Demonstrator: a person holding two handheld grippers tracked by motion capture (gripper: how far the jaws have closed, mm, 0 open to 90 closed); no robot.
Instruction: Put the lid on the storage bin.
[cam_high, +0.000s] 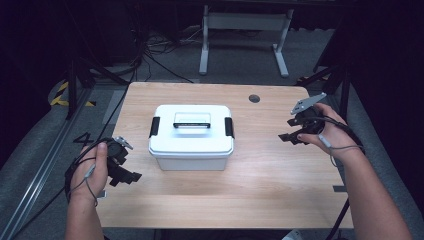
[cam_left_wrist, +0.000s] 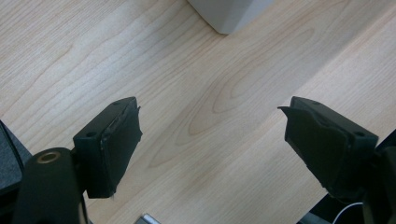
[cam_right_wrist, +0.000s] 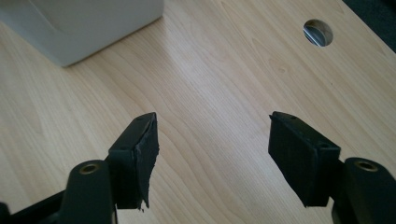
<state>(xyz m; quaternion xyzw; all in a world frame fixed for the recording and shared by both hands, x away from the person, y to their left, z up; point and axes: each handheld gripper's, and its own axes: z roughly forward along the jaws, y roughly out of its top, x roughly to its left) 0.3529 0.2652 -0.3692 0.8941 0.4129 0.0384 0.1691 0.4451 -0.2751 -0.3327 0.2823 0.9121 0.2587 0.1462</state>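
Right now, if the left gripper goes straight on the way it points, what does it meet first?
Probably the bare wooden table: the left gripper tilts down at it, open. The white storage box lies farther ahead, slightly off line. Depth is hard to judge.

White lidded box (cam_high: 191, 136), latches shut, upright at table's middle

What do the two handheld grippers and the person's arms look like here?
Both the left gripper and the right gripper are black, with two blocky, flat-faced jaws and thin grey cables looping over the hands. The right one carries a grey three-cornered plate. The forearms are bare, with no sleeves.
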